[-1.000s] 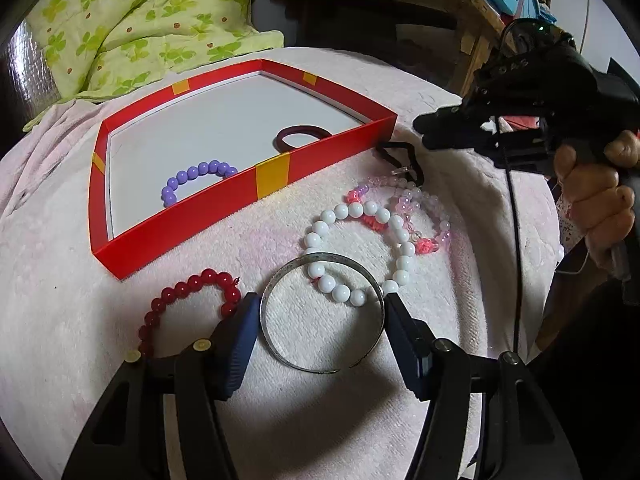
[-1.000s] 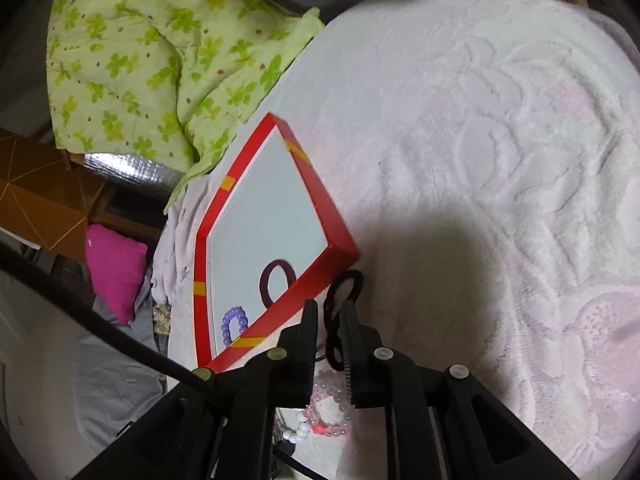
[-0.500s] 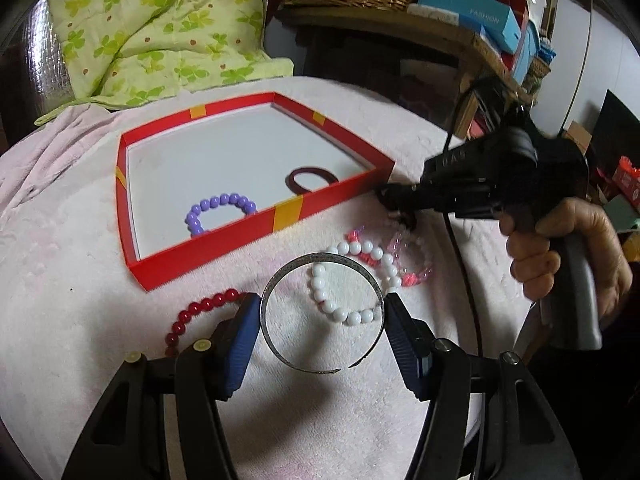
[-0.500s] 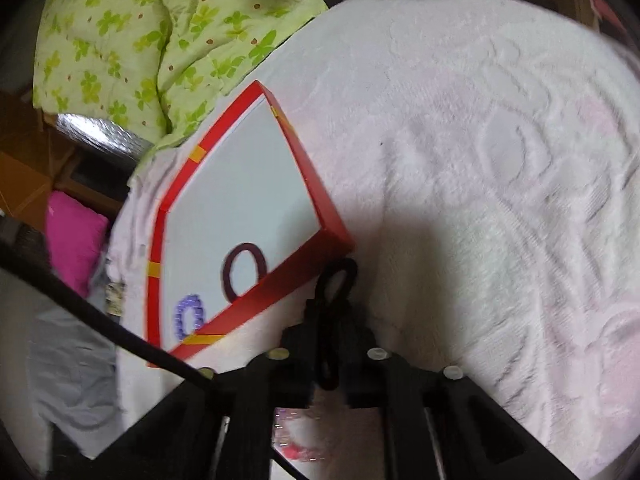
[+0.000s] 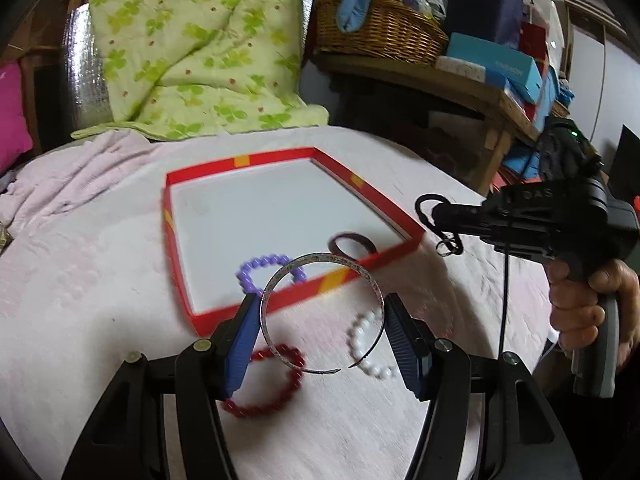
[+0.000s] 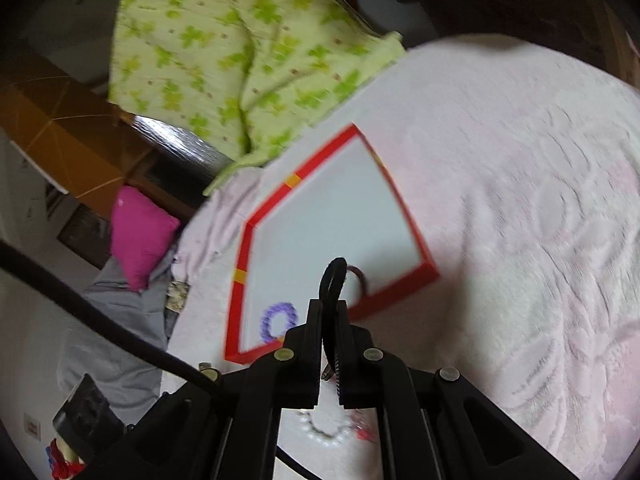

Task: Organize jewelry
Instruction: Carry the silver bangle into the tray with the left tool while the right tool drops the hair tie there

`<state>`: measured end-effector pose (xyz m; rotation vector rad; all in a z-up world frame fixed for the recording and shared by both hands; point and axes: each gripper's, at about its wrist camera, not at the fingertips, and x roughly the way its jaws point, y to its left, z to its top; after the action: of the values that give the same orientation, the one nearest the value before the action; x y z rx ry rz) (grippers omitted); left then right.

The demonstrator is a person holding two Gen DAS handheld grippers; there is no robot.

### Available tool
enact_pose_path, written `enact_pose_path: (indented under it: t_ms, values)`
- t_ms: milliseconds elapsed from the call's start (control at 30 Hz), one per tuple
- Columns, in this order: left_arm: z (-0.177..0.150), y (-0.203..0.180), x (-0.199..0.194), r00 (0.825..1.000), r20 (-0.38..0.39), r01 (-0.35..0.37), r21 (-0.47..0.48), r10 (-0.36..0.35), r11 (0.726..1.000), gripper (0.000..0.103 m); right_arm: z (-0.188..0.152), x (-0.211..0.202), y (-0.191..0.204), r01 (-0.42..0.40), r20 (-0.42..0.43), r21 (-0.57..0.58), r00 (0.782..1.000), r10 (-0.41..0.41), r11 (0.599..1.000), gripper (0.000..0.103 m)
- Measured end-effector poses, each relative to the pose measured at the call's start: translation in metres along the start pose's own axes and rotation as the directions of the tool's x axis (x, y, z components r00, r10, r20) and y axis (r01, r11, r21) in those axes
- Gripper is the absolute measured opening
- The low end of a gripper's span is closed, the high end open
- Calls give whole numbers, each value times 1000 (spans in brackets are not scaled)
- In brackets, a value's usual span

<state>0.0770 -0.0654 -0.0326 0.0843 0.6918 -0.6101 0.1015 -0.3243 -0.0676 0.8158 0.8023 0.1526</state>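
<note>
A pale pink textured blanket (image 5: 100, 280) covers the whole work surface, and a green clover-print quilt (image 5: 192, 48) is heaped at its far edge, with a wicker basket (image 5: 380, 32) and stacked boxes on a wooden shelf crowding the room behind. On the blanket lies the red tray (image 5: 208, 322) with a white floor, holding a purple bead bracelet (image 5: 256, 270) and a dark ring-shaped band (image 5: 352, 242), both partly hidden behind the silver bangle (image 5: 280, 280). The left gripper (image 5: 322, 330) clamps that open bangle between its blue pads, lifted clear of the blanket in front of the tray's near wall. A red bead bracelet (image 5: 264, 400) and a white bead bracelet (image 5: 368, 336) lie on the blanket beneath it, blurred and partly covered. The right gripper (image 6: 329, 320) is closed tight on a black cord loop (image 6: 334, 280), its small metal clasp barely legible, held just beside the tray's right corner. A person's hand (image 5: 584, 312) grips that tool's handle.
</note>
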Motion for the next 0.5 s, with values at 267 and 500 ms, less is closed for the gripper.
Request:
enact_pose_path:
  t_ms: [267,500]
  values:
    - [42,30,25,998,8,-70,-36,70,997,63,15,32,27,-10,2,-53,1000,10,999,6]
    - [74,60,69,989,-29,-147,-37,146,988,63,40,92,35,5,-49,-33,999,-6,999,6]
